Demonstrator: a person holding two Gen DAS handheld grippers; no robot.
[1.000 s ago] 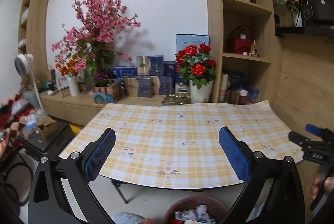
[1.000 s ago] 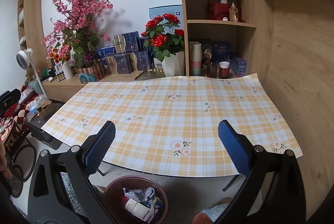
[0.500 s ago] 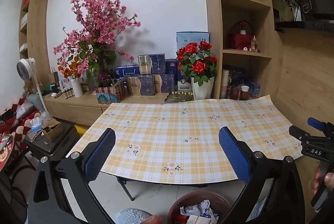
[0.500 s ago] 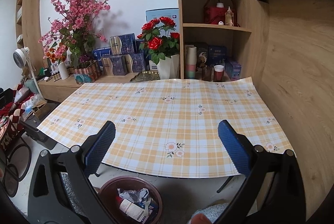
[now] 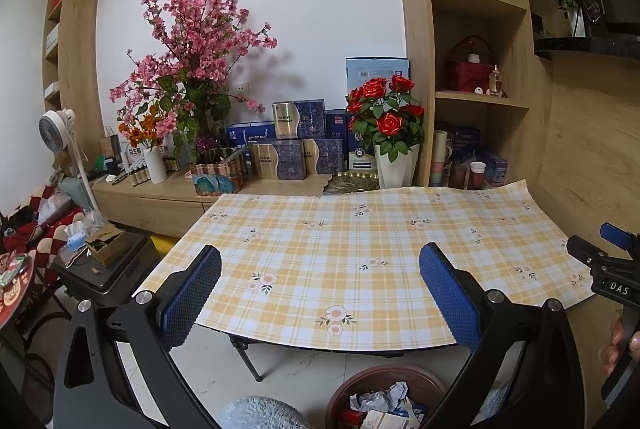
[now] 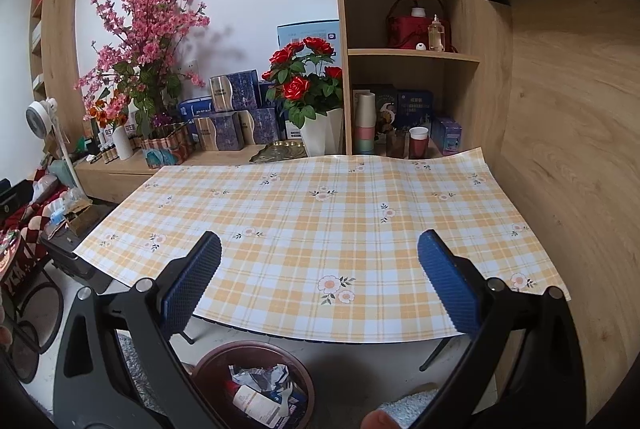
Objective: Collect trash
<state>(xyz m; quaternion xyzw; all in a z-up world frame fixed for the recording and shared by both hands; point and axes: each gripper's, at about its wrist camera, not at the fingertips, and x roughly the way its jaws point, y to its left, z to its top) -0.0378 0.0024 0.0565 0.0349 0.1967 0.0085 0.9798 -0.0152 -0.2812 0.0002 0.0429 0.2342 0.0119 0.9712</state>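
A brown round trash bin [image 6: 208, 373] stands on the floor under the table's near edge, holding crumpled paper [image 6: 260, 375] and a small bottle [image 6: 252, 401]. It also shows in the left wrist view [image 5: 384, 377] with crumpled paper [image 5: 380, 397] in it. My left gripper [image 5: 320, 289] is open and empty, held above the near edge of the checked tablecloth [image 5: 360, 249]. My right gripper [image 6: 318, 277] is open and empty over the same cloth [image 6: 320, 213]. The right gripper also shows at the right edge of the left wrist view [image 5: 600, 265].
A white vase of red roses [image 6: 324, 137] and blue boxes [image 6: 236, 97] stand on a low wooden cabinet [image 5: 160, 197] behind the table. Shelves with cups [image 6: 418, 143] rise at the back right. A fan [image 5: 56, 125] and clutter stand at the left. A wooden wall [image 6: 560, 149] runs along the right.
Both grippers have pulled back and risen, so more of the table and floor shows. The bin shows more fully. Both stay open and empty.
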